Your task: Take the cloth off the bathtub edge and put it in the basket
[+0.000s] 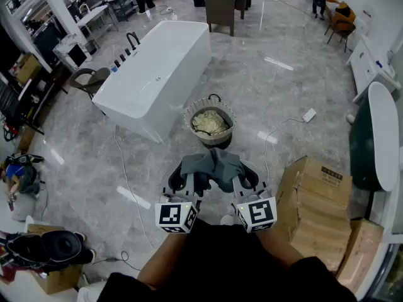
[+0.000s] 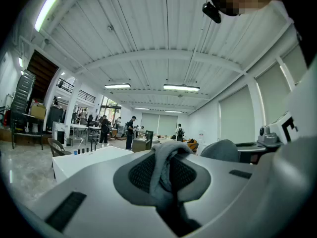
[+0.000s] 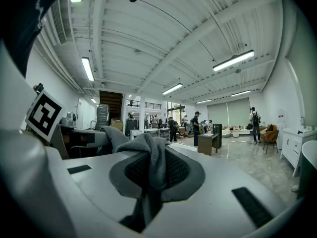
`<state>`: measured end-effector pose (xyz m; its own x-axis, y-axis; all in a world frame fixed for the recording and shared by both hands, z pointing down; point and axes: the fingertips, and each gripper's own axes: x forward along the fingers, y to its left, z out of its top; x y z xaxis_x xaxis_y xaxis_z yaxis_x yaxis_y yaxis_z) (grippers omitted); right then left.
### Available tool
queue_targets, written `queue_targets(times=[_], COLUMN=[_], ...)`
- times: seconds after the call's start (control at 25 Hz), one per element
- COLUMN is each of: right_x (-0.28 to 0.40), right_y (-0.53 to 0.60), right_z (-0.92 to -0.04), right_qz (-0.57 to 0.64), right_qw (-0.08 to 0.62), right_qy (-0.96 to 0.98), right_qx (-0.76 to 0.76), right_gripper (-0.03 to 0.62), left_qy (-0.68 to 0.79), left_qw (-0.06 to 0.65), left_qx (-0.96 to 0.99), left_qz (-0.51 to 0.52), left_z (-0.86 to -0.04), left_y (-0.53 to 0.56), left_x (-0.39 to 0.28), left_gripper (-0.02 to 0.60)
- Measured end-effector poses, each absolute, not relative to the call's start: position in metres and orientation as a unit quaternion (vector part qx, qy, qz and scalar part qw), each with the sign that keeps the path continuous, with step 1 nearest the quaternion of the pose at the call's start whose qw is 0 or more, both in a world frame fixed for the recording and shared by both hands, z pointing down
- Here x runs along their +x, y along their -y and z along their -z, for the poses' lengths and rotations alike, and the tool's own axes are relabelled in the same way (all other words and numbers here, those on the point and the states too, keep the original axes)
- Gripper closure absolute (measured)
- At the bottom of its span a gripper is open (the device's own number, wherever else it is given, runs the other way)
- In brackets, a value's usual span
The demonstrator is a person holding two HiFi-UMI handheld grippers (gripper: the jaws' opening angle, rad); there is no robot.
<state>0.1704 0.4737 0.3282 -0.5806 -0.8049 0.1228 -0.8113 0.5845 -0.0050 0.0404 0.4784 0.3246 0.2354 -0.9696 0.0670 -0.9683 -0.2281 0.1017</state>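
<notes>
The grey cloth [image 1: 211, 164] is held up just on the person's side of the basket [image 1: 189, 114], bunched between the 2 grippers and well clear of the bathtub [image 1: 157, 74], which stands left of the basket and beyond it. The left gripper [image 1: 189, 181] has its jaws clenched on the cloth's left end, a fold pinched between the pads, and the right gripper [image 1: 243, 180] grasps the right end the same way. A cream cloth [image 1: 211, 123] lies inside the basket.
</notes>
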Motion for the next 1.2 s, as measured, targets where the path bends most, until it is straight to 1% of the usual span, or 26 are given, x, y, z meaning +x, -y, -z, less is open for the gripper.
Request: queue_targets(times=[0.16,0.4,0.72,0.88,1.0,1.2], right_x=[0.175,0.181,0.18,0.184,0.171,0.14], right_y=[-0.481,-0.489,-0.481,-0.464,-0.447,-0.397], right_z=[-0.323,-0.326,-0.351,-0.361,-0.364,-0.361], right_qz=[-0.024,-0.063,-0.084,-0.095,-0.09,-0.087], right_qw=[0.051,0.025,0.028,0.037,0.049,0.058], right_qy=[0.892,0.901,0.901,0.892,0.899,0.897], right_qx=[0.448,0.429,0.425,0.44,0.426,0.429], right_gripper=[0.545,0.543,0.544,0.544,0.543,0.545], left_qy=[0.615,0.622,0.614,0.609,0.606,0.604], left_qw=[0.059,0.05,0.059,0.079,0.101,0.109], left_qx=[0.786,0.781,0.787,0.789,0.789,0.789], left_qz=[0.009,0.008,-0.005,-0.008,0.003,0.012], left_z=[-0.32,-0.317,-0.339,-0.356,-0.357,-0.356], left_y=[-0.483,-0.493,-0.476,-0.456,-0.436,-0.388], left_x=[0.048,0.05,0.051,0.052,0.044,0.019], left_gripper=[0.529,0.529,0.529,0.529,0.529,0.529])
